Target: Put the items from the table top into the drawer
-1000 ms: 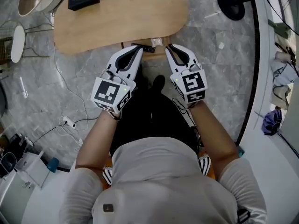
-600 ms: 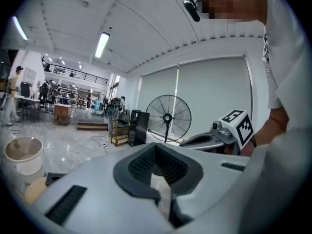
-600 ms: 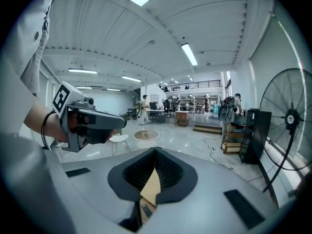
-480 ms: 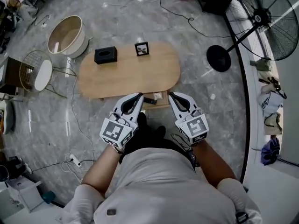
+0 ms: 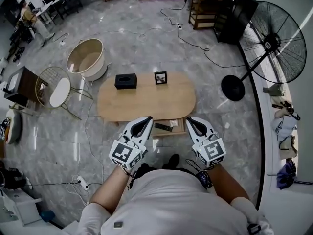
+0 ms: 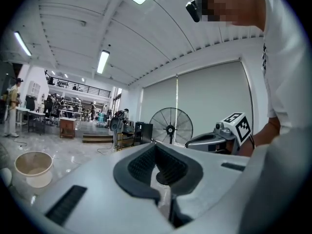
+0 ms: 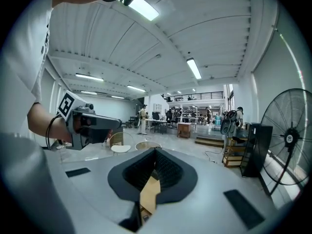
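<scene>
Both hand-held grippers closed above the worktop (image 5: 146, 104).
The left hand-held gripper (image 5: 143, 123) and right hand-held gripper (image 5: 191, 124) have jaws together, holding nothing. The black box (image 5: 125, 81) and picture frame (image 5: 160, 77) sit mid-frame on the worktop, above the open drawer (image 5: 168, 132).

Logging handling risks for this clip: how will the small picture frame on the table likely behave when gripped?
The picture frame appears to stand upright on the table, so a sideways nudge would probably tip it. It looks thin and small, likely light and stiff. Its front may be glazed, so fragile; too small to confirm.
</scene>
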### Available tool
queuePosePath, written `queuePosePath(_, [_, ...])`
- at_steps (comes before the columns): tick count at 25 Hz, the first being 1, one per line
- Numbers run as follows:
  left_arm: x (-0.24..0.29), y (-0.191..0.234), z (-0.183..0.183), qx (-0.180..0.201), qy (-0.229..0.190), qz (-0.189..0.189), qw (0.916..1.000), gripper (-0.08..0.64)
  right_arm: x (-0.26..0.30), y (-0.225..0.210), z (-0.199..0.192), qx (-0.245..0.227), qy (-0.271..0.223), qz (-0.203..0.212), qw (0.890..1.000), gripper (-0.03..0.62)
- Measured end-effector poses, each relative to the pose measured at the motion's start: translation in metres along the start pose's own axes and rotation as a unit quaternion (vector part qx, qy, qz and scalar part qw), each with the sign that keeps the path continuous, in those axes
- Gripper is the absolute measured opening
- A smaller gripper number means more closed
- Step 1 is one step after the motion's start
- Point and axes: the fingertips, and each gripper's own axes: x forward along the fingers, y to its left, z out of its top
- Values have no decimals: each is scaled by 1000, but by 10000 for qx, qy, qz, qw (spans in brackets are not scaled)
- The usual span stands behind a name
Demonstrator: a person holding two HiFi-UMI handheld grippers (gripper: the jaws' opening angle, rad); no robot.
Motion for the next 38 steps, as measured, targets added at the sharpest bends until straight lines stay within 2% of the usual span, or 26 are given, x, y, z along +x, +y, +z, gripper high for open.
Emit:
queuePosePath(8, [-82,7,22,200,-179,-266,9993,9,-8,67,29,-42,-230,-428,9988,27])
queuePosePath(14, [-152,10,24,292,-207,-470,9983,9,-17,133,47,-54,-346,-621,9975,28])
queuePosePath(21, [-221,12,21,341,-272,-699,9966,9,-25,201,50,33,-331,-797,9963,27])
queuePosePath(30, [-249,19,19,366,-356,-774,9957,9,-27,238,58,-141,-368,-859,9955,26])
queuePosePath(38, [-251,22,16,342,-353,-822,9954,9,-22,245,58,-146,-313,-877,9955,28])
